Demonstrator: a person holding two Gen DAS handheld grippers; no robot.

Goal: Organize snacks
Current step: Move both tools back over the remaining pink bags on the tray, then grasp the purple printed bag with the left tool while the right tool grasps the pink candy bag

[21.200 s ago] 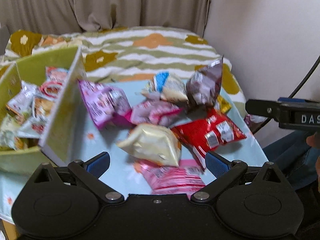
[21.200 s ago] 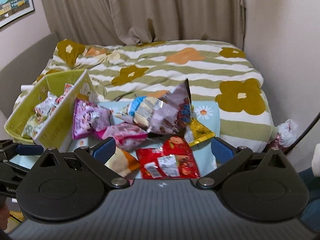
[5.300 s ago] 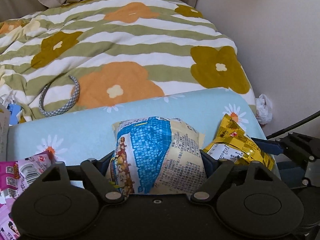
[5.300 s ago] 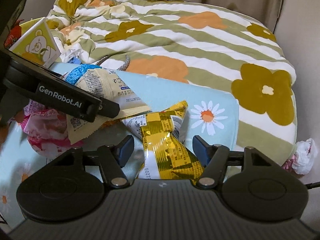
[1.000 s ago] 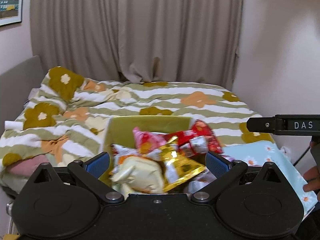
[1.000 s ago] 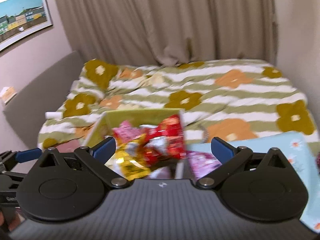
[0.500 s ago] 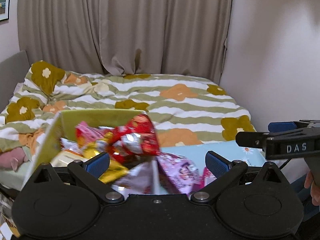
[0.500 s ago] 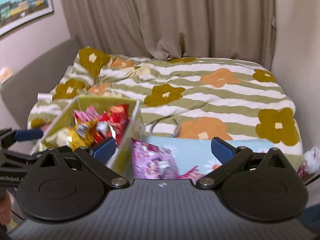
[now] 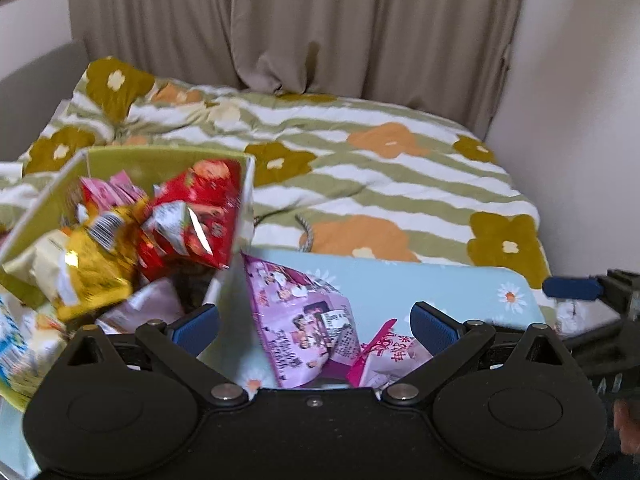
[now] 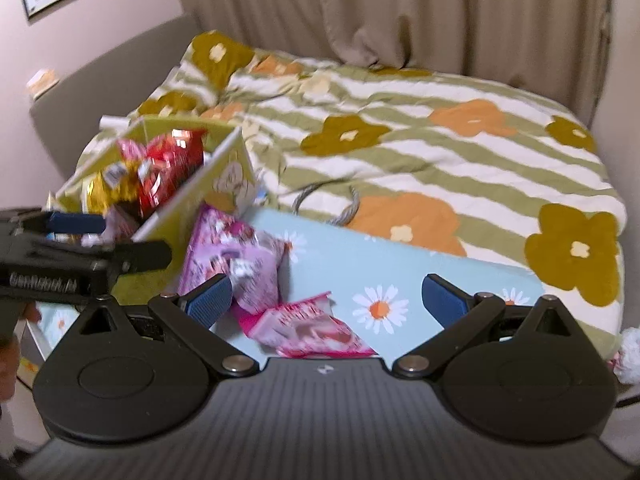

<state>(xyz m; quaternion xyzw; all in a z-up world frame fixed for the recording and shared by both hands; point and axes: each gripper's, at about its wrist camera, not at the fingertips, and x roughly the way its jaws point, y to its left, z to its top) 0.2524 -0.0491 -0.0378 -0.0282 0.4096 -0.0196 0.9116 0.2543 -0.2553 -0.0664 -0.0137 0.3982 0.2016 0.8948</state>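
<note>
Leftmost, the yellow-green cardboard box (image 9: 168, 162) is piled high: a gold foil packet (image 9: 94, 268) and a red crinkly snack bag (image 9: 192, 216) poke above its rim. Just right of that box, leaning on its white outer wall, is the purple printed snack bag (image 9: 304, 320), and right of that again a pink sachet with white lettering (image 9: 384, 354), both lying on the pale blue daisy-print tabletop (image 9: 420, 284).

My left jaws (image 9: 315, 326) are spread wide, pinching nothing, hanging over the purple bag. My right jaws (image 10: 327, 300) are spread too, empty, with the pink sachet (image 10: 308, 328) below and between them.

To my eye only these two bags are left outside. For the purple one I'd drop lower and close across its puffy middle, not the slippery sealed edge. The box is full, so I'd lift well above the wall and set it down on the heap gently, or the red bag may slide out.
</note>
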